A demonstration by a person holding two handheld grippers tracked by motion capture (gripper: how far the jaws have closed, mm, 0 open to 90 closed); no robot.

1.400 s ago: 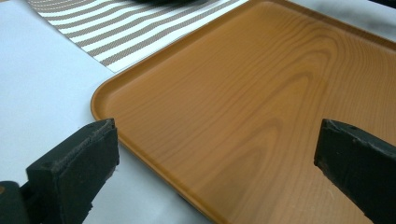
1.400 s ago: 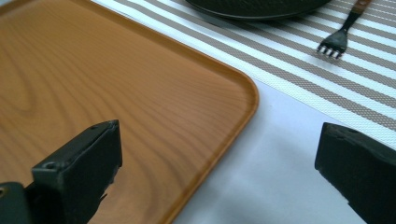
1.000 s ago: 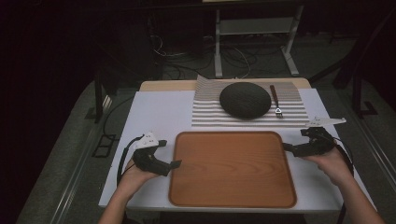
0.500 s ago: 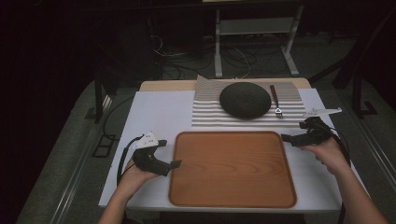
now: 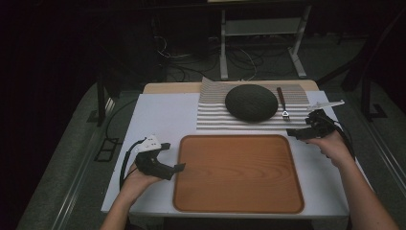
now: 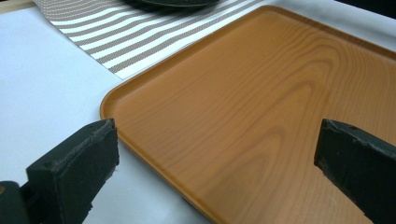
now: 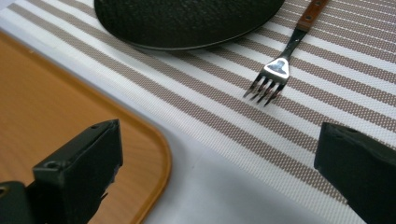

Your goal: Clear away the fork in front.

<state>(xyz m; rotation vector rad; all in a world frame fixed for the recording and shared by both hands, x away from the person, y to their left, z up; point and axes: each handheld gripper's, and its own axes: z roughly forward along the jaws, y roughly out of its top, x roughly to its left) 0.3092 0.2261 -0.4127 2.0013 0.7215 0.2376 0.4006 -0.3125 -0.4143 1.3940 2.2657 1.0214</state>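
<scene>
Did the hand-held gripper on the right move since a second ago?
Yes. The right hand-held gripper moved away from the person, from beside the wooden tray's far right corner up toward the fork on the striped mat.

The left gripper (image 5: pixel 178 166) is matte black, with a pale grey three-cornered plate on top and a black cable looping out behind it. The right gripper (image 5: pixel 292 133) is built the same, its grey plate jutting out above its body. Each has two blocky black jaws with scuffed, squared tips; a small round hole marks the jaw's side. Both forearms are bare, without sleeves.
</scene>
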